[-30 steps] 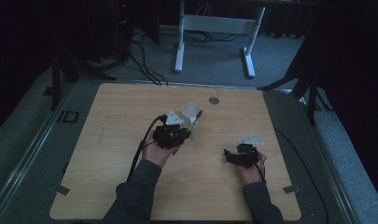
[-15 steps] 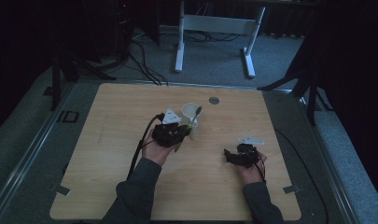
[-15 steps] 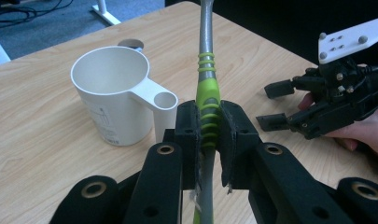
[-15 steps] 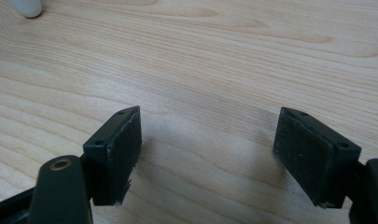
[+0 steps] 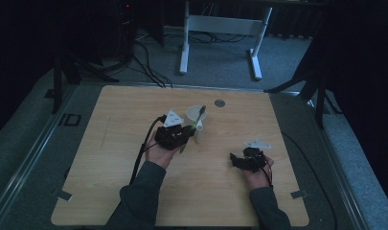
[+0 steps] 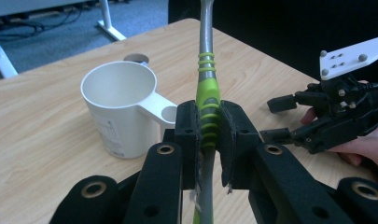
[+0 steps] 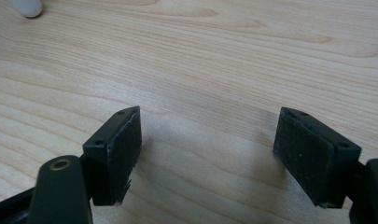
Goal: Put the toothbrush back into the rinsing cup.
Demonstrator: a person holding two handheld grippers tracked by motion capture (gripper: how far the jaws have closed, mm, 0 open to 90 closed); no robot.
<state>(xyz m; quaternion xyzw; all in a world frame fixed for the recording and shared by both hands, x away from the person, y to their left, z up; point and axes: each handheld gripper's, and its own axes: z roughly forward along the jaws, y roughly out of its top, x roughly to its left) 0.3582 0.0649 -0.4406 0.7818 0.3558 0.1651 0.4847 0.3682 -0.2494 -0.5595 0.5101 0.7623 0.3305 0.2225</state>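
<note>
A white mug (image 5: 196,120) (image 6: 119,100) stands upright near the middle of the wooden table (image 5: 110,120). My left gripper (image 5: 188,132) (image 6: 209,128) is just left of the mug, shut on a utensil with a green and grey handle (image 6: 208,100). The utensil's grey top end (image 5: 202,109) leans over the mug's rim. My right gripper (image 5: 234,160) (image 7: 207,140) hovers low over bare wood at the right, open with nothing between its pads (image 7: 126,140). The left gripper view shows it too, to the right of the mug (image 6: 276,119).
A round cable hole (image 5: 219,102) (image 6: 136,58) sits in the table behind the mug. The left gripper's cable (image 5: 142,151) trails toward the front edge. A white desk frame (image 5: 220,28) stands on the floor beyond the table.
The left gripper has shifted slightly beside the mug with the utensil still in it. The right gripper has hardly moved.
</note>
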